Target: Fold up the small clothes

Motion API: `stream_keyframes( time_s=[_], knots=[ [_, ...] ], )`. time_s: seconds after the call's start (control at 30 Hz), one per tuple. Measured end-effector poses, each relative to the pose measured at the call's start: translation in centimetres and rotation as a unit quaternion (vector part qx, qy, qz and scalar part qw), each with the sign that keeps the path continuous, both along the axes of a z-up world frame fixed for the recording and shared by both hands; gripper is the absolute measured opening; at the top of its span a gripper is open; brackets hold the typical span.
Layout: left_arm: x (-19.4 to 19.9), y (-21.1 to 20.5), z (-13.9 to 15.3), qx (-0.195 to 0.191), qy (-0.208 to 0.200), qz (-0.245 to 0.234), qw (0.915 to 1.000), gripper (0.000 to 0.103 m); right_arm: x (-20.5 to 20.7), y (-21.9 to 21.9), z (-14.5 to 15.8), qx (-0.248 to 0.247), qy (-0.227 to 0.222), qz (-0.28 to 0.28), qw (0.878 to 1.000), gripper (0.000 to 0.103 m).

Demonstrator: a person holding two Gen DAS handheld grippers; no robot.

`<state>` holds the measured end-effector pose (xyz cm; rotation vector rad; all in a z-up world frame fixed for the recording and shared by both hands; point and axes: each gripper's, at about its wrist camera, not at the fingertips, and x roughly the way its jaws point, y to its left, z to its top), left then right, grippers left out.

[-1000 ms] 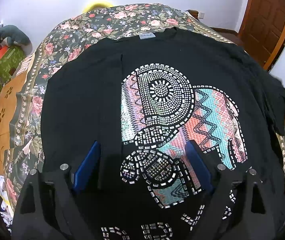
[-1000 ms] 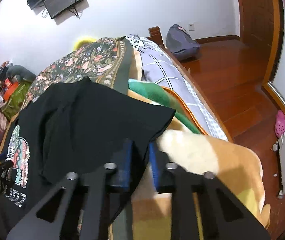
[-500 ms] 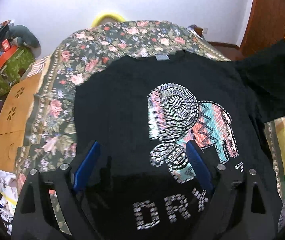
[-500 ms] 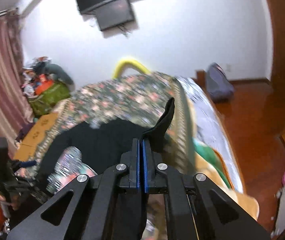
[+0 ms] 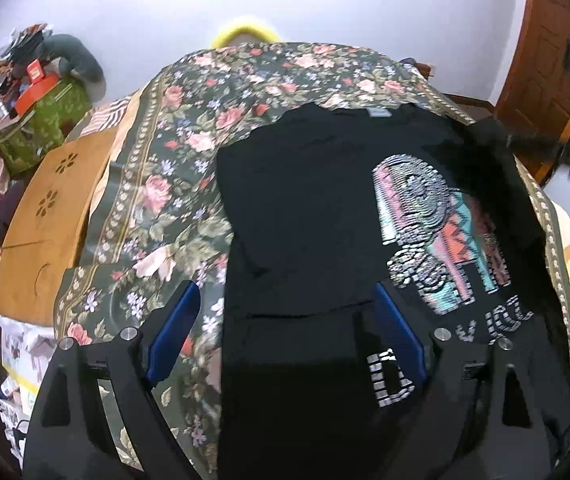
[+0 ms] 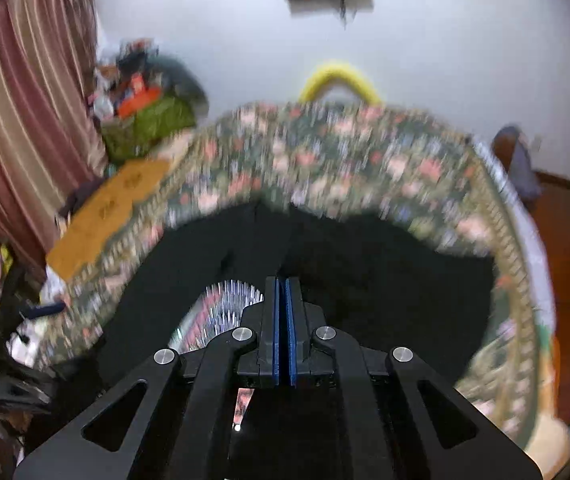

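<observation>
Black, limp cotton T-shirt on the floral bedspread – light, floppy (studded print stiffer); right hand-held gripper pinches probably its sleeve, left hand-held gripper gapes empty.

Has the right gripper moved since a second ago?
Yes. The right gripper, pads together, has swung from the bed's floor-side edge in over the black T-shirt, now facing the yellow arch.

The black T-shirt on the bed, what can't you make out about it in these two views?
- Left wrist view: the black T-shirt has its bottom lettering partly covered by the left gripper and smeared by motion.
- Right wrist view: the print is motion-blurred; whether the shut right gripper pinches fabric is hidden.
</observation>
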<state>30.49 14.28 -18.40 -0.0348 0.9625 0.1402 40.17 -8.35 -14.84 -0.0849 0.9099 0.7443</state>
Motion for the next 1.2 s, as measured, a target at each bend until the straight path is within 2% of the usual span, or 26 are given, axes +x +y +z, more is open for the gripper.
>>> stream_keyframes(
  time_s=[0.07,0.1,0.17,0.2,0.3,0.4,0.5,0.57,0.73,0.83,0.9,1.1,1.2],
  knots=[
    [0.2,0.3,-0.3,-0.002,0.006,0.005,1.0,0.088,-0.1,0.0,-2.3,-0.006,0.039,0.009,0.999,0.004],
    [0.4,0.4,-0.5,-0.004,0.009,0.008,0.9999,0.088,-0.1,0.1,-2.4,-0.012,0.049,0.009,0.999,0.006],
    [1.0,0.2,-0.5,-0.008,0.014,0.008,0.9998,0.088,-0.3,-0.4,-2.8,-0.021,0.063,0.011,0.998,0.015],
    [1.4,-0.1,-0.5,-0.01,0.015,0.007,0.9998,0.088,-0.4,-1.2,-2.4,-0.016,0.062,0.013,0.998,0.021],
    [2.7,-1.7,0.1,-0.015,0.01,-0.009,0.9998,0.088,-0.9,-3.6,-0.8,0.006,0.035,0.002,0.999,0.031],
    [4.8,-4.2,0.9,-0.012,0.002,-0.034,0.9993,0.088,-0.8,-6.3,1.0,0.022,0.007,-0.017,1.0,0.033],
    [7.2,-6.7,1.0,-0.007,0.001,-0.056,0.9984,0.088,-0.4,-7.8,1.7,0.013,-0.017,-0.032,0.999,0.033],
    [9.0,-8.4,0.5,-0.007,0.006,-0.071,0.9975,0.088,-0.3,-8.5,1.4,-0.001,-0.028,-0.04,0.999,0.033],
    [12.5,-11.1,-2.1,-0.026,0.036,-0.086,0.9954,0.088,0.3,-8.5,-1.5,-0.027,-0.01,-0.028,0.999,0.033],
    [14.0,-12.3,-4.0,0.008,0.053,-0.083,0.9951,0.089,0.4,-8.0,-3.6,-0.044,0.006,-0.016,0.999,0.033],
    [13.9,-12.6,-4.5,0.038,0.041,-0.087,0.9946,0.096,0.0,-8.2,-4.3,-0.043,0.01,-0.014,0.999,0.033],
    [12.6,-10.7,-3.5,0.086,0.038,-0.069,0.9932,0.095,-1.3,-9.8,-4.1,-0.04,0.017,-0.009,0.999,0.034],
    [11.2,-8.7,-2.3,0.088,0.037,-0.053,0.994,0.095,-2.6,-11.2,-3.7,-0.054,0.016,-0.015,0.998,0.038]
  ],
)
